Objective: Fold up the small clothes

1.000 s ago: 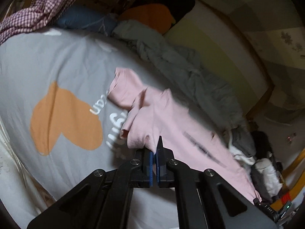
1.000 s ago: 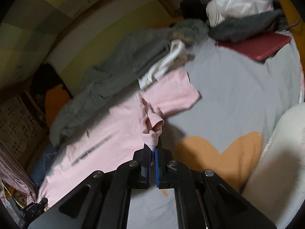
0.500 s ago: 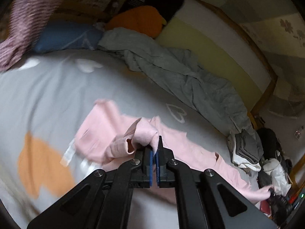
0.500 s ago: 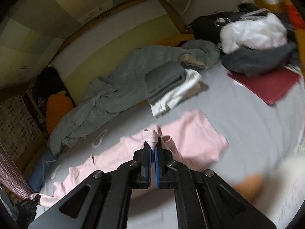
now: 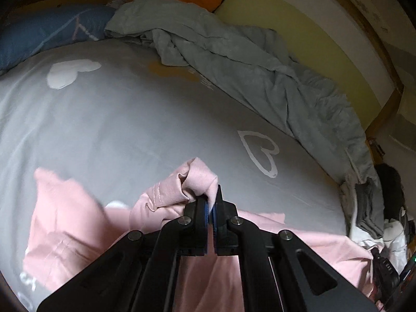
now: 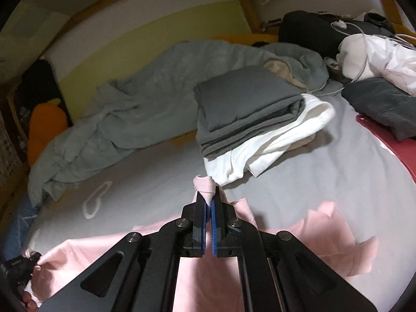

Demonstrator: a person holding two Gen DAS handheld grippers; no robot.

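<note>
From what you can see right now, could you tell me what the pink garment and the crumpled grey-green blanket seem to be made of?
The pink garment looks like soft matte cotton knit: fine ribbing and a stitched hem show where it bunches, though the fibre is a guess. The grey-green blanket looks like a thicker, slightly fuzzy fabric, perhaps fleece or brushed cotton; it lies in deep, rounded, dull creases.

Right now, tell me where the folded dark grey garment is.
In the right wrist view the folded dark grey garment lies upper centre, atop white clothes, beside the rumpled grey-green blanket.

Dim indoor light, strong fisheye bend + dark vignette at corners, motion blur on pink cloth [image 5: 65, 221] edges
</note>
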